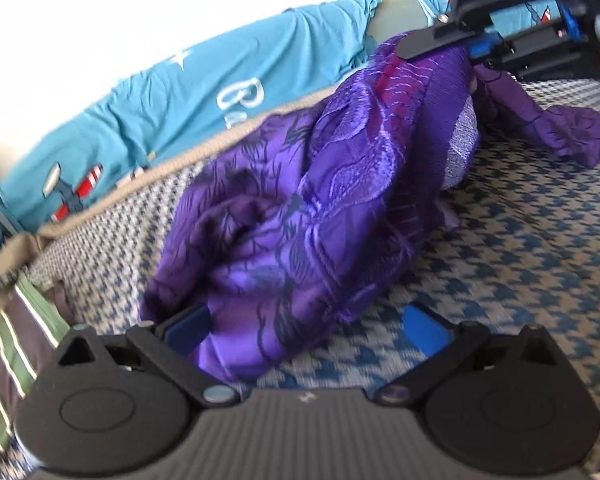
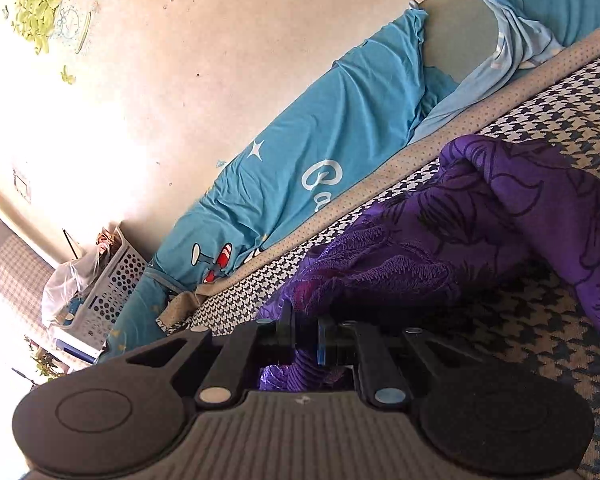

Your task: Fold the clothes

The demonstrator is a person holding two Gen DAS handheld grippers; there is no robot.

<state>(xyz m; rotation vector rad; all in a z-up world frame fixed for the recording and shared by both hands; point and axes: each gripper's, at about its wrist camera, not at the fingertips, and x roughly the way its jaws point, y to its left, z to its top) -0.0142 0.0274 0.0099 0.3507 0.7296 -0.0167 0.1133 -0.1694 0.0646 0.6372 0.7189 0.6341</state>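
Houndstooth bed cover (image 1: 540,240) carries the purple garment (image 1: 300,200), bunched and half lifted. My right tool (image 2: 306,338) pinches its edge; my left tool (image 1: 306,326) gapes beside the lower hem. That slippery cloth could slide free, or drag crookedly.

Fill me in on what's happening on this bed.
A person is folding a purple garment on a houndstooth bedcover, a tool in each hand. The right tool is shut on a bunch of the cloth and lifts it. The left tool is open, low at the garment's near edge, gripping nothing.
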